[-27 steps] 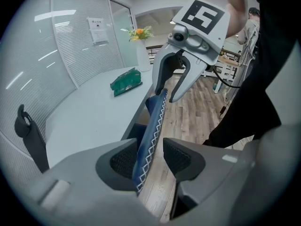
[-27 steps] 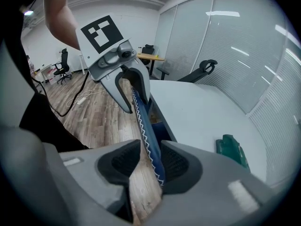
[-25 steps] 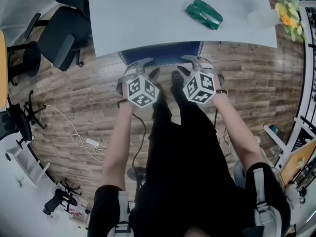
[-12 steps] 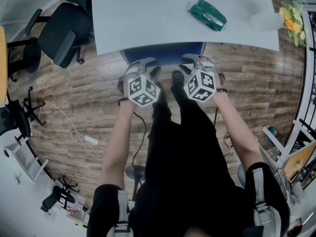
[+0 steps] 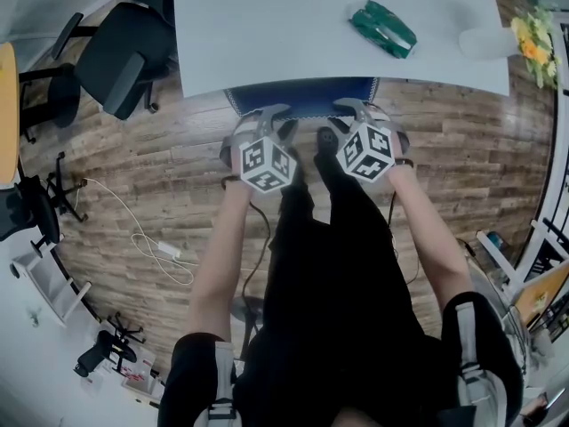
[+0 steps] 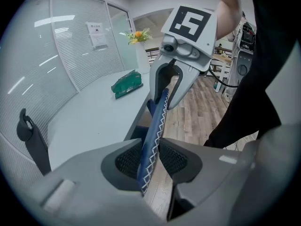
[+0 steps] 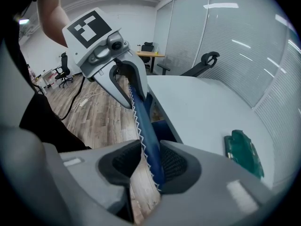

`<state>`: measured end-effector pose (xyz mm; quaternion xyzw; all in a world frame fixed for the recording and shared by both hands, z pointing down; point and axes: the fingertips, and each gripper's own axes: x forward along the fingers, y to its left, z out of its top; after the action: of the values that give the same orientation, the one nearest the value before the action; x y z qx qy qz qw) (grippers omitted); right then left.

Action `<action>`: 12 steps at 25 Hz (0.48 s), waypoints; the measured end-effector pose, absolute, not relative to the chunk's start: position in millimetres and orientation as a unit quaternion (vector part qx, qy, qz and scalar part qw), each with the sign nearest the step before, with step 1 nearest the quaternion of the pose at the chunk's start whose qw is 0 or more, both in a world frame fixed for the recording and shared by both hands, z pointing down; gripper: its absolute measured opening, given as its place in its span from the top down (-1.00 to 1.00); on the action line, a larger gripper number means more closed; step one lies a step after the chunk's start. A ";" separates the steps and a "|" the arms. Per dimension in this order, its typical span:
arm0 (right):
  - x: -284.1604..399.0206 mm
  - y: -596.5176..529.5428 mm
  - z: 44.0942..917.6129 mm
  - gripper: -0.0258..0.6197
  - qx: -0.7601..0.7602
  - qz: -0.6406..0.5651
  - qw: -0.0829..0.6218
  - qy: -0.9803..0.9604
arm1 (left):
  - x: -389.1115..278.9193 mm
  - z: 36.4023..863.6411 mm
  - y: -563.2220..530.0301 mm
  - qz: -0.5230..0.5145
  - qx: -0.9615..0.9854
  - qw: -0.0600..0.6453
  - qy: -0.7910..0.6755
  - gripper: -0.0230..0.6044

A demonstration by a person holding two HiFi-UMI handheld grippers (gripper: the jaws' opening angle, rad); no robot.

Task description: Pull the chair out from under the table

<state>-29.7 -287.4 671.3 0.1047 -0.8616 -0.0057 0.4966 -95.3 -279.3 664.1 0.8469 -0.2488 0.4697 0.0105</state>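
Note:
The chair's blue back (image 5: 302,99), edged with white zigzag stitching, sticks out from under the white table (image 5: 293,34). My left gripper (image 5: 267,116) straddles the back's top edge on the left side. In the left gripper view the blue edge (image 6: 157,121) runs between the closing jaws, and both pads (image 6: 124,160) touch it. My right gripper (image 5: 356,111) straddles the same edge on the right. In the right gripper view its jaws are closing with the blue edge (image 7: 141,121) between them. The edge lies against one pad (image 7: 176,161), with a gap on the other side.
A green packet (image 5: 382,28) lies on the table, and flowers (image 5: 533,47) stand at its right end. A black office chair (image 5: 120,60) stands at the table's left. A white cable with an adapter (image 5: 164,249) lies on the wood floor. The person's black-clad legs stand directly behind the chair.
Both grippers stay at the chair back's top edge. The head view has shifted slightly, and the chair has not visibly moved.

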 end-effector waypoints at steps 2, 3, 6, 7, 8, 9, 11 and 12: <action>-29.8 -287.2 671.4 0.52 0.111 -0.006 0.494 -0.862 | -95.4 664.3 -278.8 0.469 0.846 0.007 -0.253 0.53; -29.8 -287.0 671.6 0.52 0.116 -0.005 0.492 -0.863 | -95.4 664.6 -278.3 0.470 0.846 0.007 -0.253 0.53; -29.7 -286.9 671.9 0.51 0.129 0.000 0.489 -0.863 | -95.5 664.8 -277.7 0.471 0.845 0.009 -0.253 0.53; -29.7 -286.9 671.6 0.51 0.132 0.001 0.488 -0.863 | -95.5 664.4 -277.5 0.470 0.845 0.007 -0.254 0.53; -29.7 -286.7 671.4 0.51 0.136 0.002 0.488 -0.862 | -95.4 664.2 -277.1 0.470 0.845 0.005 -0.256 0.53; -29.5 -286.1 671.4 0.50 0.139 0.002 0.489 -0.861 | -95.0 664.2 -276.2 0.470 0.844 0.003 -0.259 0.53; -28.5 -283.6 672.3 0.50 0.142 0.002 0.489 -0.861 | -94.0 665.2 -273.7 0.470 0.843 0.002 -0.263 0.53; -28.1 -281.9 672.8 0.50 0.143 0.002 0.489 -0.861 | -93.7 665.7 -272.0 0.470 0.842 0.003 -0.264 0.53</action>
<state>-28.1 -281.9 672.8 0.1428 -0.8606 0.0021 0.4888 -93.7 -272.0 665.7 0.8422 -0.2636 0.4703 0.0030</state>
